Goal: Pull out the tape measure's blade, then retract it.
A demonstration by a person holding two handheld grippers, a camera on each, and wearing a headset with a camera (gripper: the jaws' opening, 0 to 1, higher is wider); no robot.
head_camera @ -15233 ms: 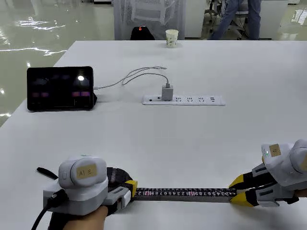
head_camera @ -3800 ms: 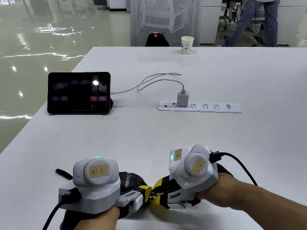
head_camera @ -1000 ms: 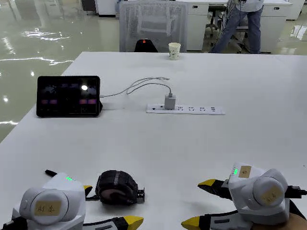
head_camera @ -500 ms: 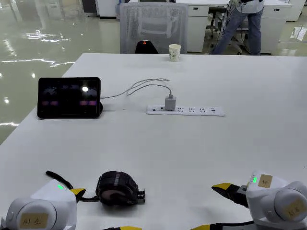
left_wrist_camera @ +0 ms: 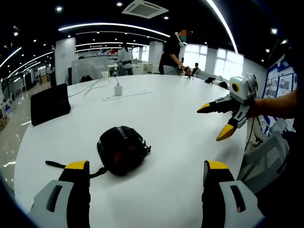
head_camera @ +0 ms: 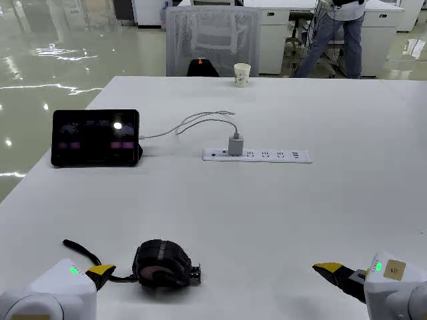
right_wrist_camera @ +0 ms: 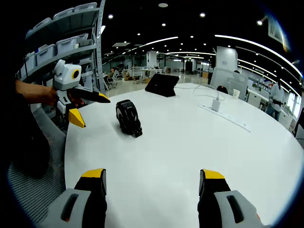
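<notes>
We see the tape measure (head_camera: 162,264) lying on the white bench (head_camera: 267,200), its blade wound inside the black case and its wrist strap trailing to the left. Our left hand-held gripper (left_wrist_camera: 146,166) hangs just short of it, jaws spread wide and holding nothing. Our right hand-held gripper (right_wrist_camera: 151,173) is well apart to the right, equally wide and empty. Farther back are a tablet (head_camera: 95,138), a power strip (head_camera: 257,155) and a paper cup (head_camera: 242,74).

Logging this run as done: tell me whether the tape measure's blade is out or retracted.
Retracted. The tape measure lies on the table with no blade running out of its case in any view.
</notes>
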